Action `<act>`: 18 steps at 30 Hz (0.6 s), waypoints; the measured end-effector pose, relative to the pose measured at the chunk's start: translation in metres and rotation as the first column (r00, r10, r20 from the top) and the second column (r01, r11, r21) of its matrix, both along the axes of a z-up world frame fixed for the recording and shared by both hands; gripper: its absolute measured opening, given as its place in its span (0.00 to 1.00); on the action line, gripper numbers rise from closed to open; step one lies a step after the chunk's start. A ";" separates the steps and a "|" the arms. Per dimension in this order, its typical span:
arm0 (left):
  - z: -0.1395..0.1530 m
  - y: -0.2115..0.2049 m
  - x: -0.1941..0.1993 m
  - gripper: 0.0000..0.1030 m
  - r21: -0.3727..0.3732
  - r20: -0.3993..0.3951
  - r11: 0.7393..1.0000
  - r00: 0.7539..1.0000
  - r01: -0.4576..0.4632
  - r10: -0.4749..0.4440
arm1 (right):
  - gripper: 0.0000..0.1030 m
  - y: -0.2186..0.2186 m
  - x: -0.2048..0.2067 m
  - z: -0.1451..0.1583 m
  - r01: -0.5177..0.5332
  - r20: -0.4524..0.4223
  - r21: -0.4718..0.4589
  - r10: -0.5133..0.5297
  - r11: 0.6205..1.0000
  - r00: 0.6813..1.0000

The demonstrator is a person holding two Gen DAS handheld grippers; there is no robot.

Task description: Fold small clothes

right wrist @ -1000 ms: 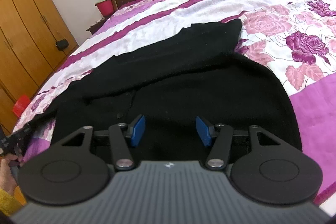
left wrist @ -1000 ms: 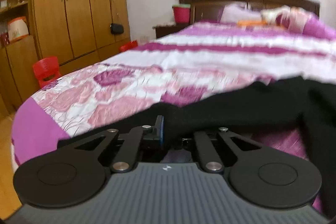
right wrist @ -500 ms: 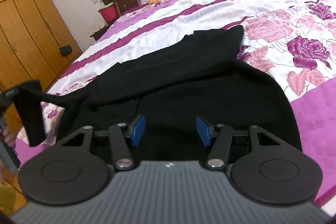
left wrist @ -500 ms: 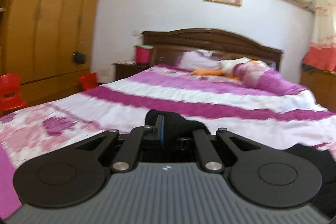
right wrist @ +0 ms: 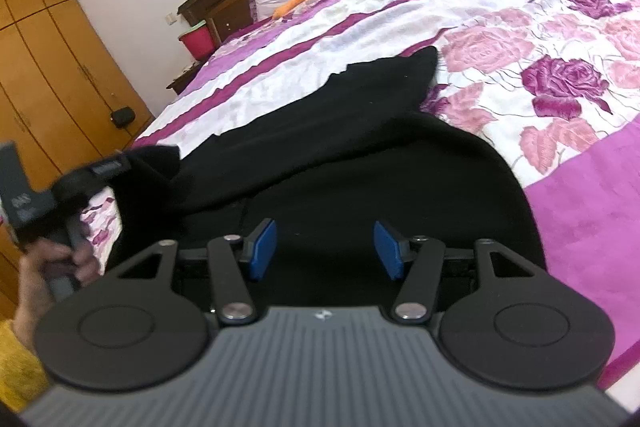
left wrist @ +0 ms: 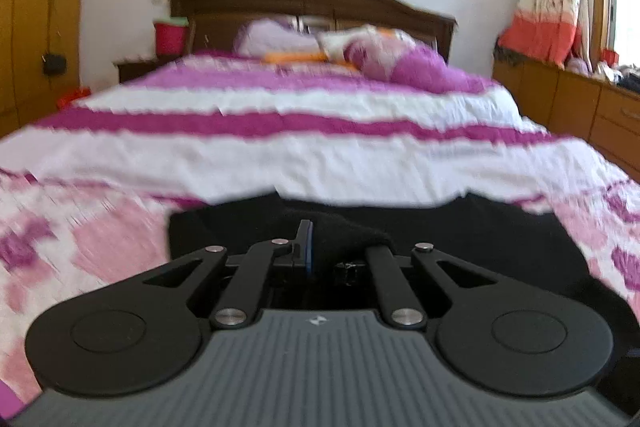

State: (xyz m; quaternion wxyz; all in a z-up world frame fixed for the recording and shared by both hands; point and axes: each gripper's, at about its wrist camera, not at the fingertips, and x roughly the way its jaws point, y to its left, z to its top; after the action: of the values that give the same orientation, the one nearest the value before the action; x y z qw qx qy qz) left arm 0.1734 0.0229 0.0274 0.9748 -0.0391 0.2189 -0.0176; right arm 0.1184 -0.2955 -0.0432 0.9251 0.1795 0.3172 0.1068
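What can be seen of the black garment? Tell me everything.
The black garment is plain, matte, soft knit-looking cloth, spread mostly flat on the floral bedspread. One long part stretches away up the bed toward the headboard. Its left edge is lifted, pinched in the left tongs. The right tongs hover open above its near part, not gripping.

The left gripper (left wrist: 320, 247) is clamped tight, jaws pinched together on a bunched bit of black fabric (left wrist: 348, 233), and it's held just above the rest of the cloth. From the right wrist view it's seen raised at far left, gripped by a bare hand (right wrist: 48, 263). The right gripper (right wrist: 325, 249) is held low, blue pads (right wrist: 262, 247) spread wide apart with nothing between them.
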 end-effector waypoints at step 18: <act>-0.017 0.024 -0.047 0.41 -0.047 -0.169 0.999 0.985 0.020 -0.028 | 0.57 0.003 0.007 -0.009 -0.013 -0.022 -0.014 0.013 1.000 1.000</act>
State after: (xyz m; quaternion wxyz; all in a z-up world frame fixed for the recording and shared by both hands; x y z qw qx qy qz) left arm 0.1262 0.0473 0.0106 0.9513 -0.0596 0.3009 -0.0307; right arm 0.1251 -0.2922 -0.0518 0.9221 0.1720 0.3291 0.1085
